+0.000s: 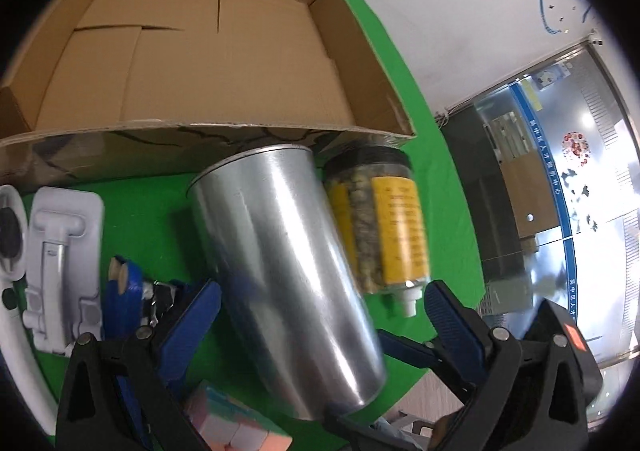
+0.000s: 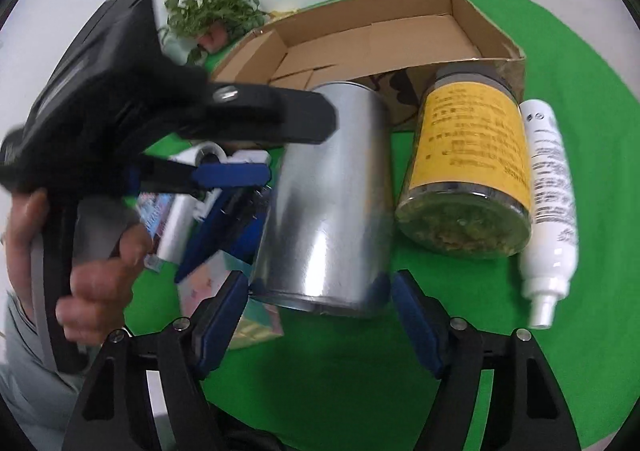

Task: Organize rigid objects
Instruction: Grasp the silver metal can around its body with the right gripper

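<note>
Hard to make out: the blurred clutter at 9 o'clock of the steel can (image 2: pixel 324 203), half hidden behind the left tongs (image 2: pixel 224 187); only a pastel puzzle cube (image 2: pixel 224 299) and white plastic parts (image 1: pixel 60 267) readable there. Cut off by the frame: the desk (image 2: pixel 580 179) edge and the person's hand (image 2: pixel 100 283).

Counted: one steel can, one yellow-labelled jar (image 2: pixel 468 179), one white spray bottle (image 2: pixel 550 211), one empty cardboard box (image 1: pixel 192 59).

Lying on its side at centre, the can, jar touching at 3 o'clock, box just beyond at 12.

Right tongs (image 2: pixel 320 299) wide, straddling the can's near end, pads apparently not pressing. Left tongs (image 1: pixel 320 303) wide open, flanking the can without gripping.
</note>
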Action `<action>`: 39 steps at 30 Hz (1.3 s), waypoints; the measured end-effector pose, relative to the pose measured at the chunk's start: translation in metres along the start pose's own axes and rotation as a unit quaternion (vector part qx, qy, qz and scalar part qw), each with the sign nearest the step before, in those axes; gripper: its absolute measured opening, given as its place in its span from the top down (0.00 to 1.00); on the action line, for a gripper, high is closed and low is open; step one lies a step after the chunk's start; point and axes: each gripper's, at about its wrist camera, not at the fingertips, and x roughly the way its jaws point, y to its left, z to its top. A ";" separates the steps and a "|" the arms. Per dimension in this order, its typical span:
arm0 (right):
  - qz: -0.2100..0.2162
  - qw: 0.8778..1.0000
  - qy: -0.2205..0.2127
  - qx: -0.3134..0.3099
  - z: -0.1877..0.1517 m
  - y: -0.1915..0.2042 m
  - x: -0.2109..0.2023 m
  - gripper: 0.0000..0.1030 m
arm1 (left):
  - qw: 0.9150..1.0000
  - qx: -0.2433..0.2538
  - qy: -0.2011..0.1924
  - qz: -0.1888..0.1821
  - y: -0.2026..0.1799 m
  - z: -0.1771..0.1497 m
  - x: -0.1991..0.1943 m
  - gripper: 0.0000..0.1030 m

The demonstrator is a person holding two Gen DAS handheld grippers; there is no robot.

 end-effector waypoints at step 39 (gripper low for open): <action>0.001 0.999 -0.025 -0.032 0.080 0.016 0.012 0.19 | 0.991 0.037 -0.097 0.080 -0.025 0.015 -0.056 0.21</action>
